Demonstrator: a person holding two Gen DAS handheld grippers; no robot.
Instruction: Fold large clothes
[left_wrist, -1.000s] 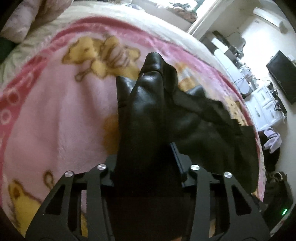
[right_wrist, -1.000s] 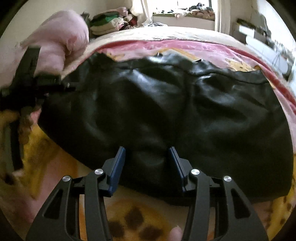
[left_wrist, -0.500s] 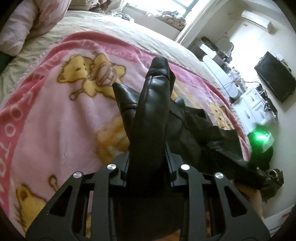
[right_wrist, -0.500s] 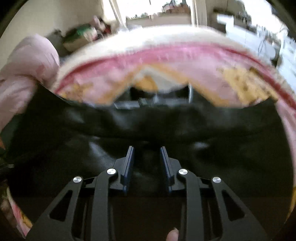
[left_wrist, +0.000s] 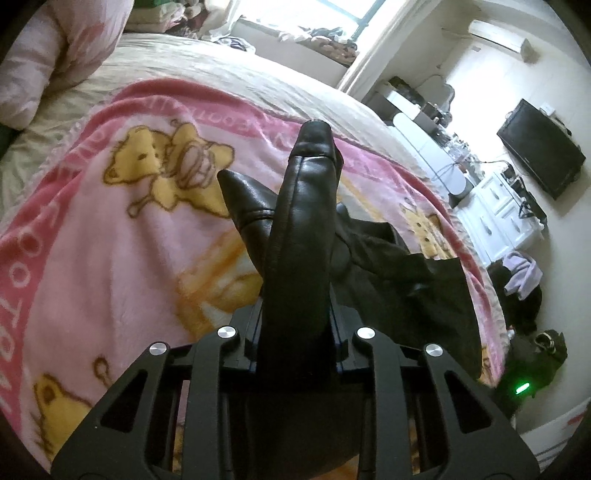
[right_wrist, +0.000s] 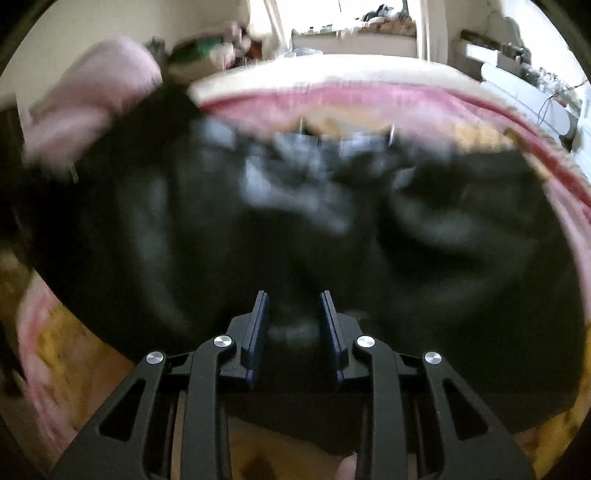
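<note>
The left gripper (left_wrist: 295, 325) is clamping a thick fold of the black leather jacket (left_wrist: 303, 229), w/ both jaws pressing against the material on either side. That fold is sticking up and fwd between the jaws, ending in a squared tip w/ a seam just below it. The rest of the jacket is trailing off to the right and draping across the pink blanket (left_wrist: 110, 236), a fleece one w/ yellow teddy bears and a darker pink border w/ lettering. The blanket is lying on a bed w/ a beige sheet (left_wrist: 207, 70); a pink pillow (left_wrist: 55, 55) is sitting at the far left corner. A black TV (left_wrist: 541, 158) is hanging on the wall to the right, above white drawers (left_wrist: 502, 218).

In the right wrist view, the right gripper (right_wrist: 294, 314) is biting into the jacket's near edge (right_wrist: 258, 229), jaws narrowly apart w/ leather bunching between them. The jacket is filling most of that view, badly motion-blurred, spreading wide over the blanket (right_wrist: 369, 99). The pillow (right_wrist: 92, 92) is showing at upper left.
</note>
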